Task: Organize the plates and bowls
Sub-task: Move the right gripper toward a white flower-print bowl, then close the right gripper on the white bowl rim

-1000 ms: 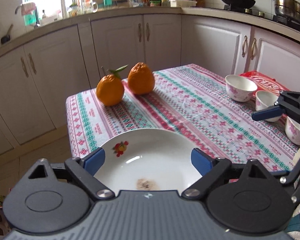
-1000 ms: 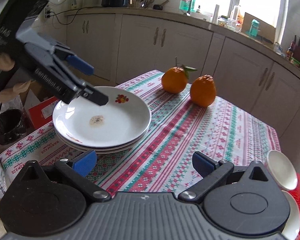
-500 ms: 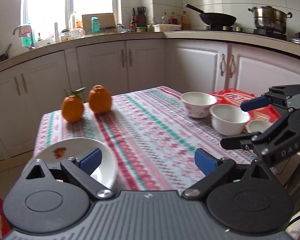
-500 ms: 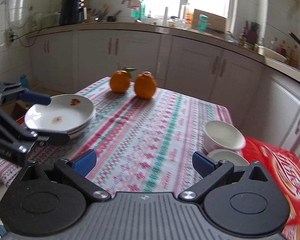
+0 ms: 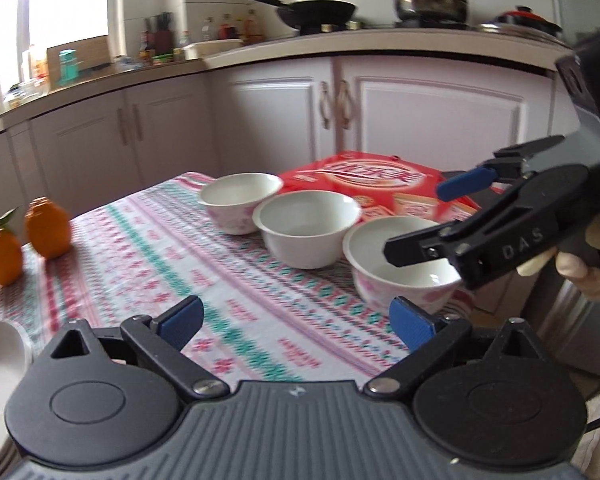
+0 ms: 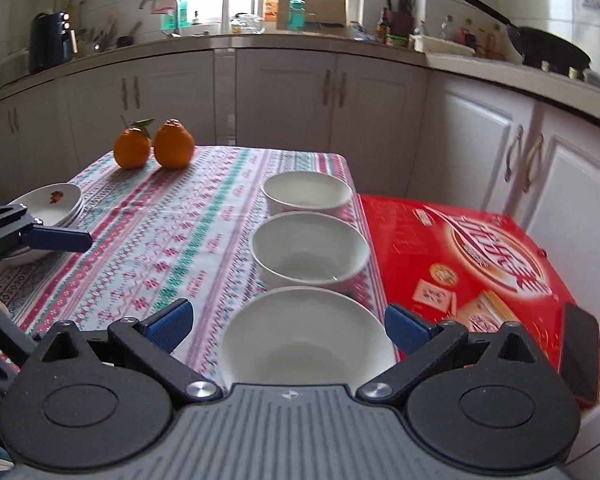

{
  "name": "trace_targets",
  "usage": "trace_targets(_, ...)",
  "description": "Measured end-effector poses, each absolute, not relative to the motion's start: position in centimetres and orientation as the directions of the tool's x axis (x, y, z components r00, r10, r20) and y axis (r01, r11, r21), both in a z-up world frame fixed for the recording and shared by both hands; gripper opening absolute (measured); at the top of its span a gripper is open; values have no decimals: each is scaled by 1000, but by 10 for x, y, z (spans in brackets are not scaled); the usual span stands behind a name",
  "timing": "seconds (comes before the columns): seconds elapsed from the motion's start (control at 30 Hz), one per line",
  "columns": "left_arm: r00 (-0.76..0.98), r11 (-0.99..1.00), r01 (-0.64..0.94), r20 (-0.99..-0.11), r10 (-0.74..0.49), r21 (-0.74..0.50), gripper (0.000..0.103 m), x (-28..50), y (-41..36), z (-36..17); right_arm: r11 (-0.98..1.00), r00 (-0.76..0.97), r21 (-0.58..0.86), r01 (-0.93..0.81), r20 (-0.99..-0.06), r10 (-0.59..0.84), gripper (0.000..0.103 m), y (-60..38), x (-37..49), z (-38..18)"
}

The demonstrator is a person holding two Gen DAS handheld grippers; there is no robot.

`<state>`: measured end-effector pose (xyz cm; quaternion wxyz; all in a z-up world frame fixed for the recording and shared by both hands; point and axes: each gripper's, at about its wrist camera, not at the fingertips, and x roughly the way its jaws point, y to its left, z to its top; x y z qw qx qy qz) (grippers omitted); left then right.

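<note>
Three white bowls stand in a row along the table's right side: near bowl, middle bowl, far bowl. My right gripper is open and hovers over the near bowl, one finger on each side of it, with no pad pressing it. The left wrist view shows that right gripper above the near bowl. My left gripper is open and empty over the tablecloth, short of the bowls. A stack of white plates sits at the table's left edge, behind a left finger.
Two oranges stand at the table's far left corner. A red box lies right of the bowls with a black phone on it. Patterned tablecloth covers the table. White cabinets and a counter run behind.
Both grippers swung right, away from the plate stack and toward the bowls. The plate that sat between the left fingers now lies on the stack at the lower left.
</note>
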<state>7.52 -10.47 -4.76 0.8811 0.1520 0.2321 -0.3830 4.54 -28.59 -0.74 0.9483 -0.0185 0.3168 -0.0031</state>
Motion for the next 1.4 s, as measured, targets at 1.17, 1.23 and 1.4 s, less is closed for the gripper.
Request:
trace_targets(1.17, 423, 492, 870, -561, -712, 31, 85, 78, -175, -81, 964, 694, 261, -55, -684, 224, 74, -357, 79, -38)
trace_targets(1.23, 424, 490, 871, -560, -712, 35, 85, 77, -176, -81, 962, 692, 267, -58, -684, 231, 74, -357, 80, -38)
trace_targets(1.4, 419, 482, 875, -553, -720, 36, 84, 76, -176, -78, 957, 687, 282, -65, -683, 248, 73, -357, 79, -38)
